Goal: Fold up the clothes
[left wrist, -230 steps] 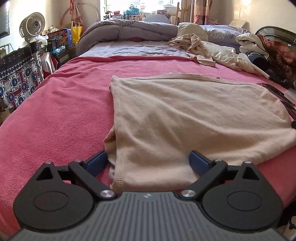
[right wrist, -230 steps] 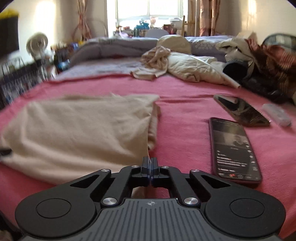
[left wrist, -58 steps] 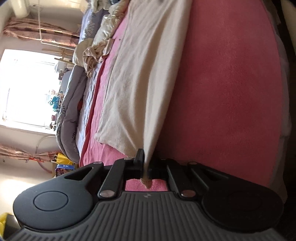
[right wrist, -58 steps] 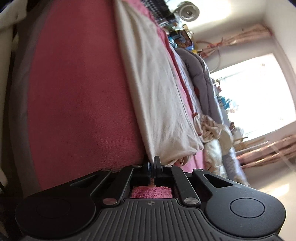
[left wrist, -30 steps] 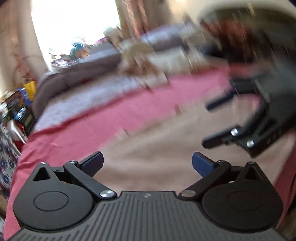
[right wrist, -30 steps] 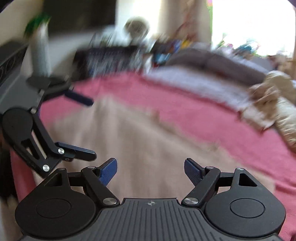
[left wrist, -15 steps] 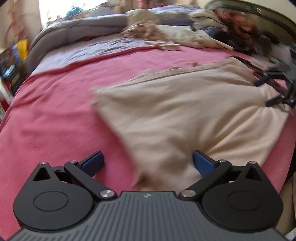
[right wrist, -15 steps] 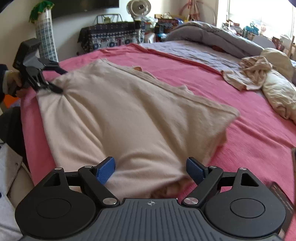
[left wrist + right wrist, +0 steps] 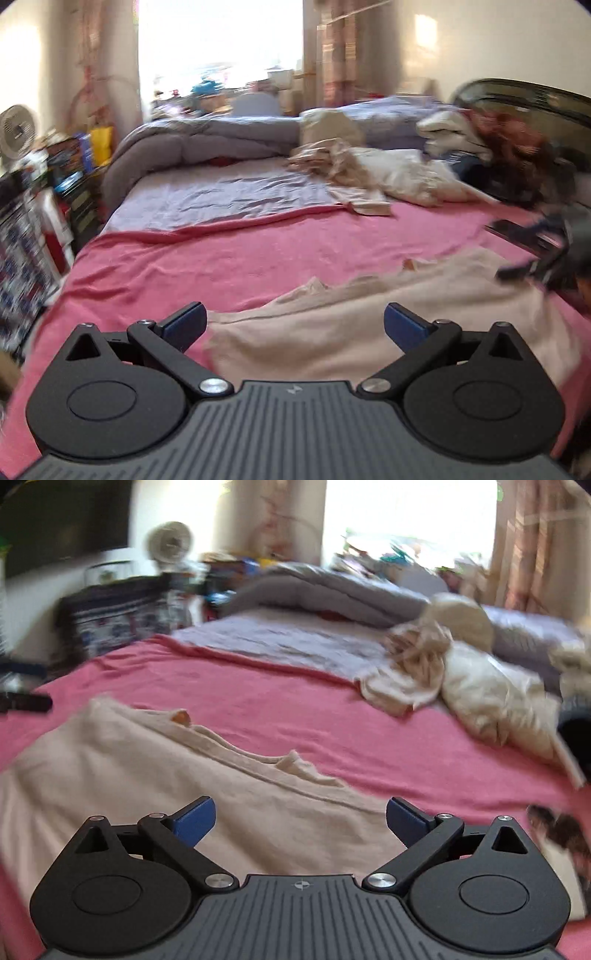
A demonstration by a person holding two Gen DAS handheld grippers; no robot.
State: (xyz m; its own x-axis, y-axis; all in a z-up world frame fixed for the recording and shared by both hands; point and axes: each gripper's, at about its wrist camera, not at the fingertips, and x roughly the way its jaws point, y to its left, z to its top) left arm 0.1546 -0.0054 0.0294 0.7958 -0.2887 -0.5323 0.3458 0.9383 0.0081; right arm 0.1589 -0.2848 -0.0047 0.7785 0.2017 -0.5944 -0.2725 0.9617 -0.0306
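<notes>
A beige garment (image 9: 354,317) lies folded flat on the pink bedspread (image 9: 229,258), at the near edge of the bed. My left gripper (image 9: 295,325) hovers open over the garment's left end, nothing between its blue pads. Over the right end of the same beige garment (image 9: 155,775), my right gripper (image 9: 301,818) has its jaws still opening wide, and no cloth is pinched in them. The right gripper (image 9: 543,258) shows blurred at the right edge of the left wrist view. The left gripper (image 9: 22,701) shows as a dark finger at the far left of the right wrist view.
A heap of unfolded cream clothes (image 9: 461,679) lies at the back right of the bed, beside a rolled grey duvet (image 9: 192,144). Dark and plaid clothes (image 9: 517,147) pile by the headboard. A phone (image 9: 517,232) lies on the pink bedspread at right. A fan (image 9: 170,546) and cluttered shelves stand left.
Both grippers have lifted and drawn back from the garment, and both views now tilt up toward the window. The right jaws spread a little wider. The garment stays flat.
</notes>
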